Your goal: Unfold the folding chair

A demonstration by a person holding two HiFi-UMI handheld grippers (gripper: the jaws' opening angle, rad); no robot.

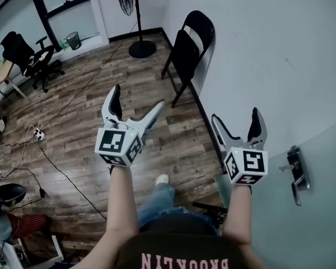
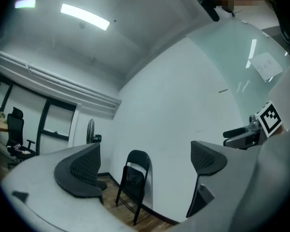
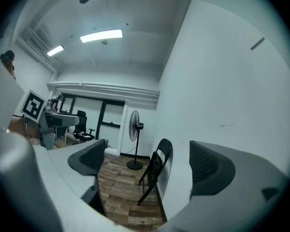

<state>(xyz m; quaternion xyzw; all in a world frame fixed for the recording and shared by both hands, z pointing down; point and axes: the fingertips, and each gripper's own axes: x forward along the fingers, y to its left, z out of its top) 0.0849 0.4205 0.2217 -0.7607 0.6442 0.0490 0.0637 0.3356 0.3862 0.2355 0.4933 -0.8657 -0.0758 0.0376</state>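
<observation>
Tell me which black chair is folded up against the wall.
The slim folding chair beside the standing fan, set against the white wall. The other, a wheeled office chair, stands across the room.

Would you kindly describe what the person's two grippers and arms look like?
Both the left gripper and right gripper are light grey, with two curved, tapering jaws lined with black dimpled pads. Each carries a white cube bearing black square markers. No cables show. The forearms are unsleeved; the person wears a dark shirt with pink lettering.
</observation>
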